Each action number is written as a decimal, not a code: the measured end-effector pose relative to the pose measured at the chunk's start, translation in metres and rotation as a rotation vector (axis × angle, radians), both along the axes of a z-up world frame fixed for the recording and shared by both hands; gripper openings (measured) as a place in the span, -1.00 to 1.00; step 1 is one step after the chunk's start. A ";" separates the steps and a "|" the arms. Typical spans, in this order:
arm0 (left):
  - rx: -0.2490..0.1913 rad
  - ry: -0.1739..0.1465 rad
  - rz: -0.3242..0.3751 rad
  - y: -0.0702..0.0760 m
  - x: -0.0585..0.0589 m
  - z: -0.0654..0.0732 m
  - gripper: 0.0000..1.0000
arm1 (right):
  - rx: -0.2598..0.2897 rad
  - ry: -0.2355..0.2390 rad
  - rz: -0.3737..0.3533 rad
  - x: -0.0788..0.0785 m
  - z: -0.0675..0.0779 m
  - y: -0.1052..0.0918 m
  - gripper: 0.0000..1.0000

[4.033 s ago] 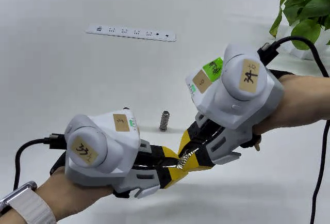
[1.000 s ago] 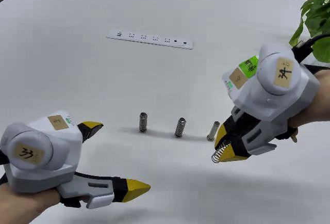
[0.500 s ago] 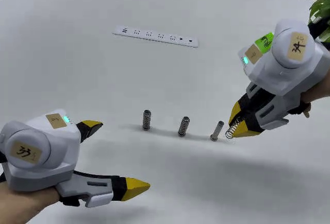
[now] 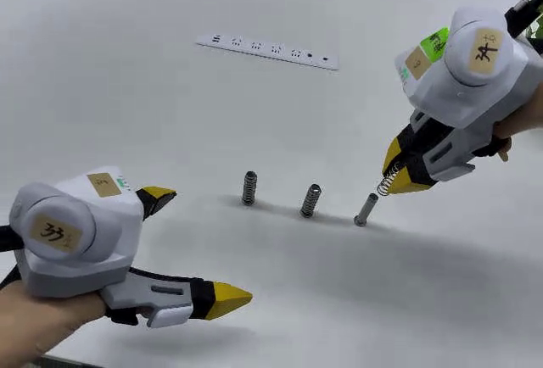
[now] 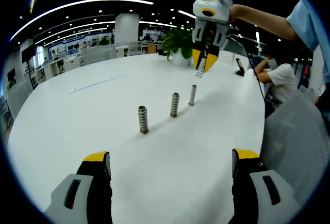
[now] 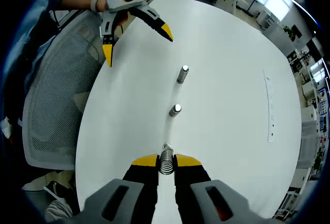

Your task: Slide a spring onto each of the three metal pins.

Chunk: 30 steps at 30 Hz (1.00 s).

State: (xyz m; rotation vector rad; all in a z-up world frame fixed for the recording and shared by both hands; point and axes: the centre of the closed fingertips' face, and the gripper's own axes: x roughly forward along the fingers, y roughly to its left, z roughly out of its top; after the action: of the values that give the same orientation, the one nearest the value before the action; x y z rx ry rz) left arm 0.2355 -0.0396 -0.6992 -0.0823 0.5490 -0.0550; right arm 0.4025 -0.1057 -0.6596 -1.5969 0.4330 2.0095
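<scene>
Right gripper view: the right gripper [image 6: 166,162] (white body, black jaws, yellow tips) has its jaws pressed nearly together, pinching a small coiled steel spring [image 6: 166,157] betw. the tips. Coil axis runs fwd along the jaws. Directly beyond the spring's free end stands the bare grey metal pin [image 6: 167,146], upright, no coil on it.

Head view: the spring's lower end sits just above and beside the bare pin's top, w/ a small gap, not on it.

The three pins form a straight row on the white round table [image 4: 127,88], nearer its near edge than its far edge. Next in the row is the middle pin [image 4: 310,200], w/ a spring over it. Last is the end pin [image 4: 249,188], likewise w/ a spring over it. Both are upright.

The left gripper [image 4: 202,245] (same build) has its jaws spread wide, nothing betw. them. It is held over the table's near-left edge, well apart from the row.

A flat white power strip [image 4: 267,50] lies toward the far edge. Left gripper view: green potted plant [image 5: 178,41] at the table edge behind the right gripper. Right gripper view: grey mesh chair [image 6: 56,95] beside the table edge.
</scene>
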 end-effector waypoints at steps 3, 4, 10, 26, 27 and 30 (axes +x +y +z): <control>0.000 0.002 -0.007 -0.002 0.001 0.000 0.99 | -0.009 -0.006 0.004 0.002 -0.004 0.001 -0.76; -0.004 0.002 -0.010 -0.003 0.001 0.000 0.99 | -0.013 -0.007 0.006 0.003 -0.006 0.002 -0.76; -0.010 0.001 -0.012 -0.003 0.002 -0.001 0.98 | -0.024 -0.010 0.010 0.004 -0.012 0.003 -0.76; -0.021 0.003 -0.008 -0.002 0.000 -0.004 0.96 | -0.045 -0.013 0.029 -0.001 -0.022 0.002 -0.75; -0.022 0.004 -0.007 -0.002 0.000 -0.004 0.95 | -0.047 -0.012 0.027 -0.001 -0.023 0.001 -0.75; -0.023 0.004 -0.008 -0.002 0.000 -0.004 0.95 | -0.047 -0.013 0.028 -0.001 -0.024 0.002 -0.75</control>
State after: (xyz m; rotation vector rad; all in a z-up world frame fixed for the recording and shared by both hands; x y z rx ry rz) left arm 0.2356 -0.0420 -0.7032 -0.1030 0.5531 -0.0689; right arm 0.4018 -0.1040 -0.6832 -1.6522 0.4579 2.0223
